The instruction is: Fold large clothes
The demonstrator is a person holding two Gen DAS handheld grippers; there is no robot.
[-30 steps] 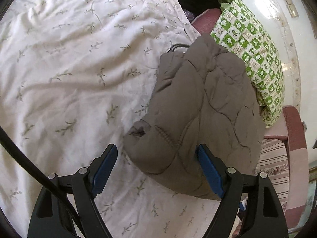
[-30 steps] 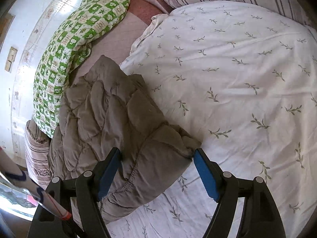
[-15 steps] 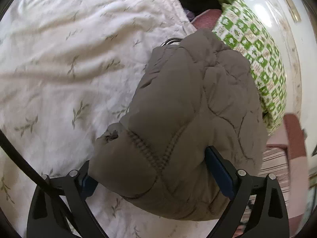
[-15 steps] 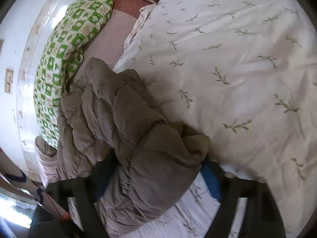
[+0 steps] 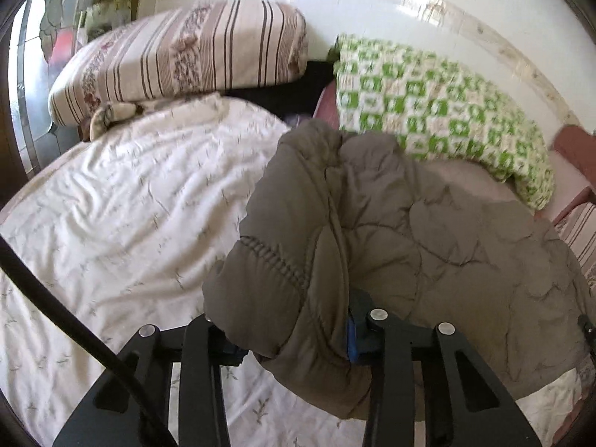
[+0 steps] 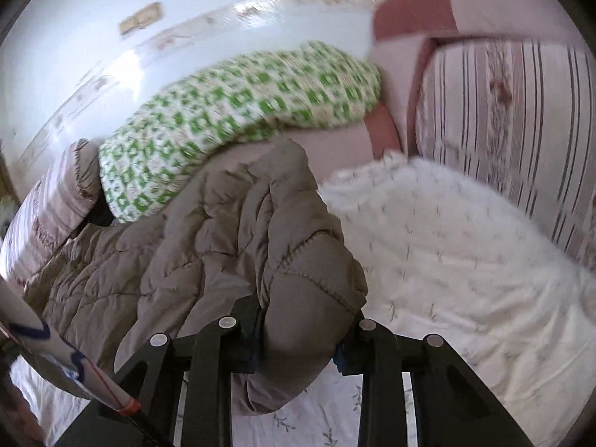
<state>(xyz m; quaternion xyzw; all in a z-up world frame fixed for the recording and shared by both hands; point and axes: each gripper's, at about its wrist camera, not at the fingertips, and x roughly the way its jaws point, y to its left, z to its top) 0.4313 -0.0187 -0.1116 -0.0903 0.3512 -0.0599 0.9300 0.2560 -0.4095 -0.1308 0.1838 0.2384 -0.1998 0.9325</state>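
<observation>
Grippers, both black two-finger units with blue pads, have just been closing, and each now clamps a bunched fold of the grey-brown quilted padded jacket (image 5: 372, 231). Left gripper (image 5: 290, 339): jaws narrowed onto a stitched, rounded edge of the jacket, with fabric bulging out above and below the pads. Right gripper (image 6: 301, 339): jaws narrowed onto another rounded, stitched edge of the same jacket (image 6: 223, 246), with fabric filling the gap between the pads.

Jacket position: the gripped edges are raised off the white bedsheet printed with small leaf sprigs (image 5: 123, 208), while the rest of the garment sags back onto the bed. Its far side lies just beside the green-and-white checked pillow (image 5: 439, 111), which rests against the white wall. A cream pillow with brown stripes and floral bands (image 5: 186, 56) sits at the head of the sheet, apart from the jacket. Both views are motion-blurred.
</observation>
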